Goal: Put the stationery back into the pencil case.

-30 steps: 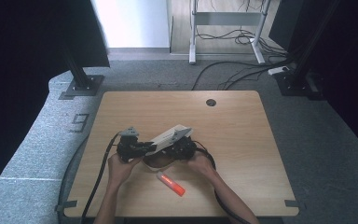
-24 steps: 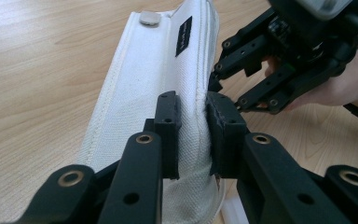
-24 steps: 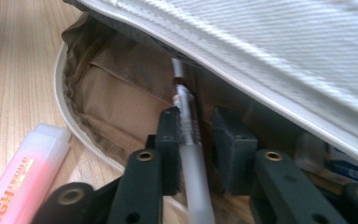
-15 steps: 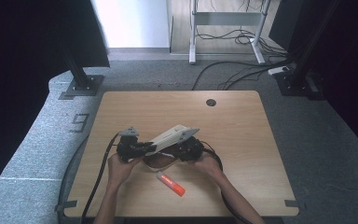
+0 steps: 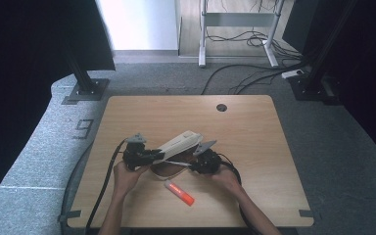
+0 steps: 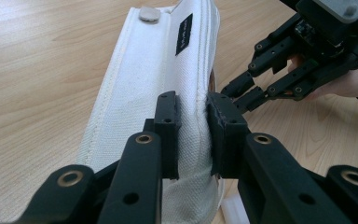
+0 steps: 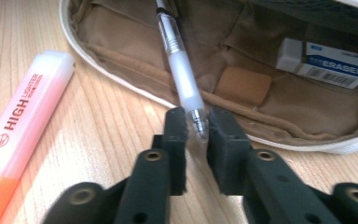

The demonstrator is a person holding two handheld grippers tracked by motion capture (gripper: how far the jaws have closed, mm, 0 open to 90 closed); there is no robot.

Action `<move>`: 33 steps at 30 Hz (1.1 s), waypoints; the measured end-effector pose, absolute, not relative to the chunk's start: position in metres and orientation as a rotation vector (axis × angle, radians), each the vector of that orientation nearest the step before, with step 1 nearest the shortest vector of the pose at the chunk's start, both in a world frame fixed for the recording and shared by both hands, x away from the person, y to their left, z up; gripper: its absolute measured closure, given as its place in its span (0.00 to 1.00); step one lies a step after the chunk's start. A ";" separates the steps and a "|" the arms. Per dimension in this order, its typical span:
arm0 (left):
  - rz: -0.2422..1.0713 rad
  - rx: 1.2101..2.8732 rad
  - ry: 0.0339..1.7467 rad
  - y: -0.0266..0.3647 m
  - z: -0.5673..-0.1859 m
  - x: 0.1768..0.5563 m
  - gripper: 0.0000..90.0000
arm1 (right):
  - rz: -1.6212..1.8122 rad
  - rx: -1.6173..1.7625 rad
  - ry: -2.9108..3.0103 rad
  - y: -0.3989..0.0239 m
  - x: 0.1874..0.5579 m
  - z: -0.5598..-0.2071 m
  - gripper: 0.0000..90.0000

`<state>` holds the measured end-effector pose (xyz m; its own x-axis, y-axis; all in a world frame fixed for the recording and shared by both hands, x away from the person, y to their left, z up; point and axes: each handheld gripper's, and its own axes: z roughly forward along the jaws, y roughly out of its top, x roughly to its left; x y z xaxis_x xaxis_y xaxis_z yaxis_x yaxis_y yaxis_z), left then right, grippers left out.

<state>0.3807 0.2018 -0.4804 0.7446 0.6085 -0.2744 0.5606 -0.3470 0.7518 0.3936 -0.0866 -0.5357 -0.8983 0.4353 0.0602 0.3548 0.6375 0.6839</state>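
Observation:
A white pencil case (image 6: 144, 70) lies open on the wooden table, its flap (image 5: 178, 142) raised. My left gripper (image 6: 193, 107) is shut on the flap's edge, seen at centre left in the high view (image 5: 155, 155). In the brown inside (image 7: 242, 51) lie a white eraser (image 7: 324, 58) and a clear pen (image 7: 179, 60). My right gripper (image 7: 196, 119) is shut on the pen's metal tip at the case's rim, having just closed on it. From above the right gripper (image 5: 193, 165) sits right of the case.
An orange and pink highlighter (image 5: 178, 192) lies on the table (image 5: 254, 132) in front of the case, also at the left of the right gripper view (image 7: 23, 126). A cable hole (image 5: 221, 107) sits at the table's far edge. Cables trail from both grippers.
My right gripper has shifted slightly to the right with the pen. The left gripper has kept still on the flap.

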 end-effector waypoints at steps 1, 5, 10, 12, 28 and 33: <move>0.067 2.031 0.883 0.202 -0.480 0.381 0.83 | 1.107 0.650 2.741 -0.086 0.393 -0.535 0.86; 0.068 2.032 0.882 0.201 -0.480 0.381 0.83 | 1.107 0.632 2.721 -0.085 0.393 -0.529 0.87; 0.069 2.033 0.883 0.201 -0.480 0.381 0.83 | 1.113 0.621 2.693 -0.085 0.401 -0.519 0.87; 0.071 2.033 0.884 0.201 -0.480 0.381 0.83 | 1.117 0.627 2.685 -0.085 0.405 -0.517 0.86; 0.071 2.031 0.881 0.202 -0.480 0.381 0.83 | 1.068 0.741 2.631 -0.087 0.430 -0.523 0.72; 0.072 2.032 0.881 0.201 -0.480 0.381 0.83 | 1.088 0.761 2.603 -0.092 0.426 -0.518 0.62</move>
<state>0.3806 0.2015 -0.4798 0.7450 0.6099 -0.2700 0.5580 -0.3481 0.7533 0.4257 -0.0924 -0.5176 -0.8420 0.5394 -0.0021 0.3774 0.5919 0.7122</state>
